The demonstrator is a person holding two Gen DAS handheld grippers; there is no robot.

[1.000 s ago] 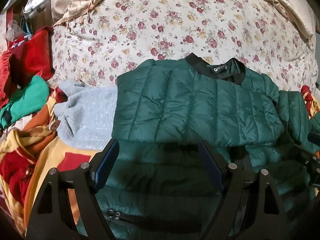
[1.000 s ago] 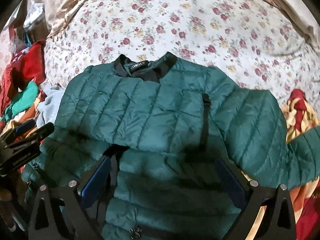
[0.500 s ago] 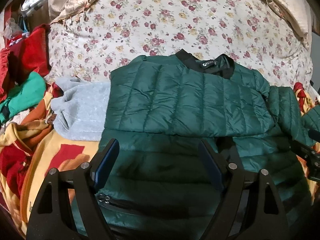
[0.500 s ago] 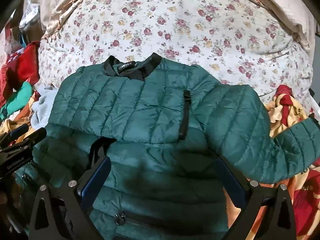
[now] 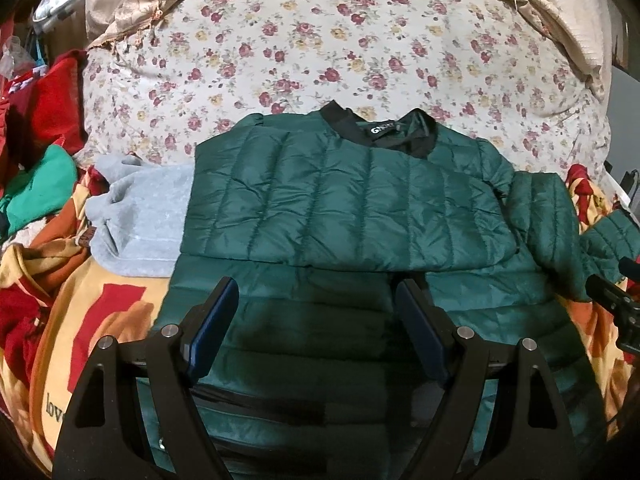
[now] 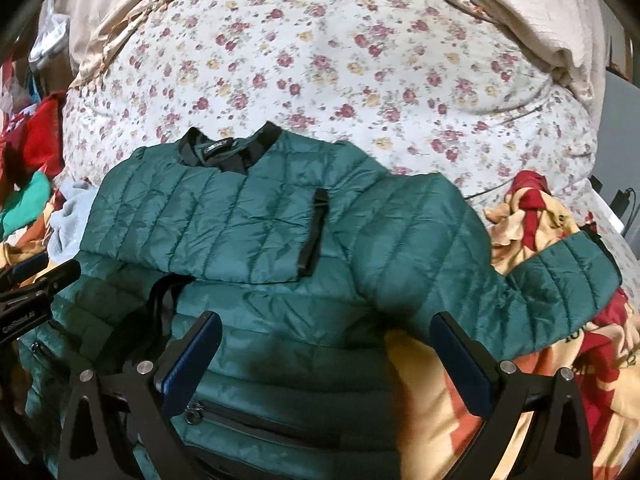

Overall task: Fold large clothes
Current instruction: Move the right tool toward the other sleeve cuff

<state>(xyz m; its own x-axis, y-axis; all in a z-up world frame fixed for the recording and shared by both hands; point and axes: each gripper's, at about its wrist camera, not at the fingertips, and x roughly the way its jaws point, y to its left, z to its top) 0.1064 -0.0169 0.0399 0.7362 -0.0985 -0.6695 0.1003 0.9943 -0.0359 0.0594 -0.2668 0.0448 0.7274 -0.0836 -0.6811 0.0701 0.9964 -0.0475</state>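
jacket [image 6: 248, 216] w/ left sleeve folded in; right sleeve [image 6: 500, 264] next. left gripper [image 5: 316, 320] & right gripper [image 6: 326, 352] both wide, empty.

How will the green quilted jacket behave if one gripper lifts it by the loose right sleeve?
The green quilted jacket will probably drape, not stay flat: its sleeve already bends limply over the blanket. Its puffy quilting suggests it is light for its size. The shiny shell looks slippery, so folded layers may slide apart.
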